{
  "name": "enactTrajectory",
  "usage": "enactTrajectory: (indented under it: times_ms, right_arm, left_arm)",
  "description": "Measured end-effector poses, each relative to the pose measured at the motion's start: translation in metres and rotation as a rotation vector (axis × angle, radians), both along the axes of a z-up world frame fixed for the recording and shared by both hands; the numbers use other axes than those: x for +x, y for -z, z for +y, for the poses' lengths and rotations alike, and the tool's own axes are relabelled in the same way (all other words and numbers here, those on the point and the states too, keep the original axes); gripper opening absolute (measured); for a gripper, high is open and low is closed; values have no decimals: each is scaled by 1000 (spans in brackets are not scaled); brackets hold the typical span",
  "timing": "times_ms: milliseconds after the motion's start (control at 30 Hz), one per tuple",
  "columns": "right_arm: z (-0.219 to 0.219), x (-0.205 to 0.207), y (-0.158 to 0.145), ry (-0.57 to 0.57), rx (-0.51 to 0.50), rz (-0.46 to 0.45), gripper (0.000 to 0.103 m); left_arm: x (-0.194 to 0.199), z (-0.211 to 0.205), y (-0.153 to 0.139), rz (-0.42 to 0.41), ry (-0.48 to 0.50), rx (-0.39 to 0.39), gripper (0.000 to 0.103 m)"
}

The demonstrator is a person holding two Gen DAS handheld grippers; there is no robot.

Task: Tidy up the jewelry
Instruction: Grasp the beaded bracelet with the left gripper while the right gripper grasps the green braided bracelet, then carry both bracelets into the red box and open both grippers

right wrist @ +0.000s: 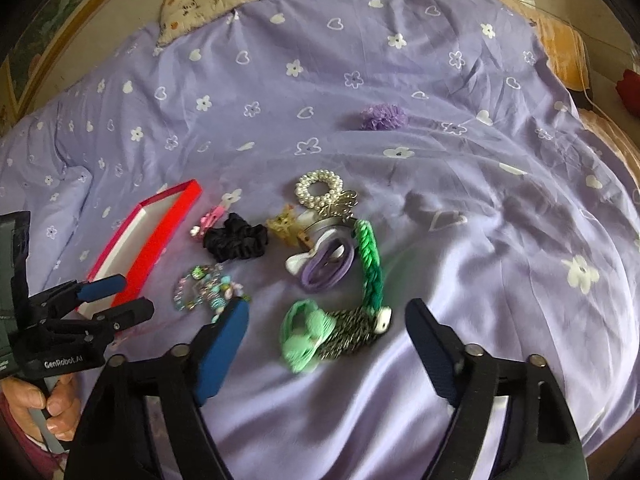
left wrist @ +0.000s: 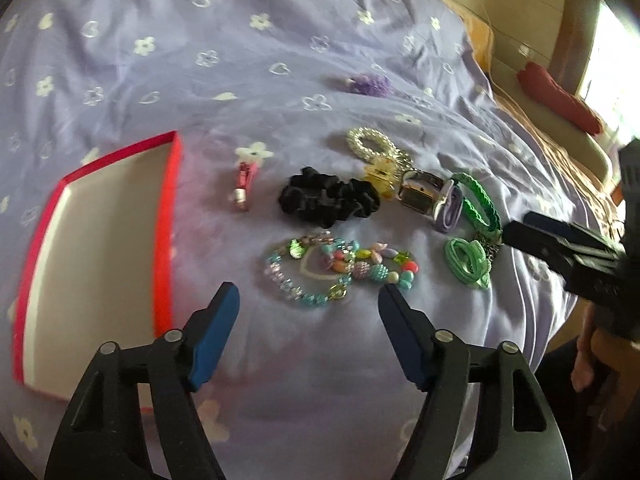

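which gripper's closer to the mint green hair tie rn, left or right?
Right. The right gripper straddles the mint green hair tie, jaws open on either side, not touching it. The left gripper hovers open over the beaded bracelets, with the tie off to its right.

Beaded bracelets (left wrist: 340, 270), black scrunchie (left wrist: 328, 198), green hair ties (right wrist: 306, 338) — loose on lilac bedspread, red box (left wrist: 96, 264) open — empty

Your left wrist camera looks steeply down along its fingers, close over the beaded bracelets (left wrist: 340, 272), red box (left wrist: 100, 264) at left; your right one sits close above the mint hair tie (right wrist: 304, 336), both sharing the same jewelry cluster on the purple bedspread (right wrist: 400, 80).
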State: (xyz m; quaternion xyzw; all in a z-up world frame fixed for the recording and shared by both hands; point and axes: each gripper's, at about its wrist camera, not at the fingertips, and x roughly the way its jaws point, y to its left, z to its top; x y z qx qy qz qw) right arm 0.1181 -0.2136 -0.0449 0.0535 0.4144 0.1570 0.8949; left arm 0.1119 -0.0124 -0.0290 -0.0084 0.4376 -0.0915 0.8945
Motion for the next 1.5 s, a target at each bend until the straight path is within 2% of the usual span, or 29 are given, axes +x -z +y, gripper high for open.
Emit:
enactTrajectory:
  times_ms: [267, 333, 400, 433, 467, 500, 633, 667, 800, 1100, 1333, 1500]
  right_arm:
    - [-6, 37, 18, 38, -4, 73, 52]
    - [-6, 41, 23, 37, -4, 89, 45]
    - [-6, 43, 27, 33, -6, 101, 38]
    - [-6, 44, 28, 33, -6, 105, 32]
    - [-6, 44, 29, 32, -7, 109, 26]
    - [-5, 44, 30, 33, -7, 111, 23]
    - [-7, 44, 30, 41, -6, 109, 11]
    - [-7, 43, 30, 42, -5, 106, 11]
    - [-8, 40, 24, 44, -1, 80, 10]
    - [-2, 29, -4, 23, 64, 26, 10]
    - [28, 16, -13, -53, 111, 30, 10]
    - [58, 9, -18, -119, 132, 32, 10]
  left_arm:
    - [26, -8, 17, 68, 79, -18, 71]
    - [29, -10, 22, 79, 93, -9, 66]
    - [30, -13, 26, 92, 110, -5, 53]
    - [31, -14, 29, 98, 118, -1, 50]
    - [31, -16, 31, 100, 123, 9, 41]
    - [31, -17, 33, 106, 129, 16, 33]
    - [31, -24, 36, 105, 170, 26, 12]
    - [31, -25, 36, 103, 178, 26, 7]
    - [28, -24, 33, 94, 186, 11, 7]
    - [11, 2, -4, 25, 140, -108, 7]
    - [-7, 28, -29, -32, 82, -152, 7]
    - [-18, 52, -37, -52, 29, -171, 7]
